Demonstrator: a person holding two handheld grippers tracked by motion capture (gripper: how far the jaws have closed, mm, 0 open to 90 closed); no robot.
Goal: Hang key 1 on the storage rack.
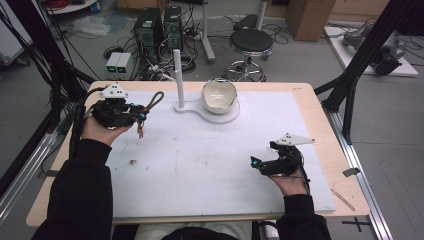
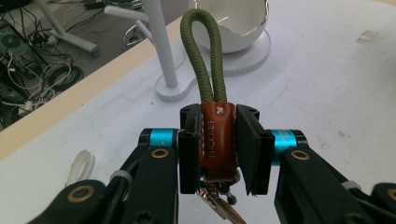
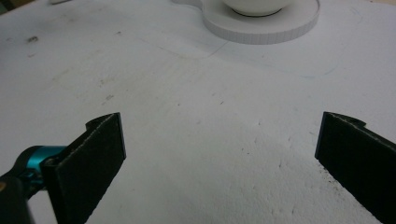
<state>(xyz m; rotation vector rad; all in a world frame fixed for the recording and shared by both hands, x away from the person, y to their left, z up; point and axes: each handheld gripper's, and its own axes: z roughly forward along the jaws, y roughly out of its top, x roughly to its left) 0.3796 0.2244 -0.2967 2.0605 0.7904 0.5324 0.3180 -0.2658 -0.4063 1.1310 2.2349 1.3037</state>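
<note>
Nearest to us, our right gripper point(image 1: 256, 163) sits low over the white mat point(image 1: 200, 165) near the front right of the table point(image 1: 320, 125), held in the right hand point(image 1: 290, 184). In the right gripper view its two black jaws stand wide apart with nothing but bare, lightly scuffed mat between them. Past them, at the top of that view, we see the round white base point(image 3: 261, 25) with a white bowl resting on it.

Farther back on the left, our left hand point(image 1: 100, 129) holds the left gripper point(image 1: 142, 116) off the mat, pointing toward the middle of the table. In the left gripper view its jaws are clamped on a keychain: the pads press both sides of a brown leather sleeve point(image 2: 217, 140), which stands upright between them. A loop of green cord point(image 2: 201, 51) rises out of the top of the sleeve. Below the sleeve small metal parts point(image 2: 219, 198) hang down; we think they are a ring and a clip, but they are partly hidden by the jaws. In the high view the cord loop sticks out past the gripper toward the stand, and the metal parts dangle under it, clear of the mat.

Farthest from us, near the back edge of the mat, stands a white stand: an upright post point(image 1: 179, 77) on a flat base, joined to the round plate that carries the cracked white bowl point(image 1: 218, 95). The keychain is near the post, to its left, and not touching it.
</note>
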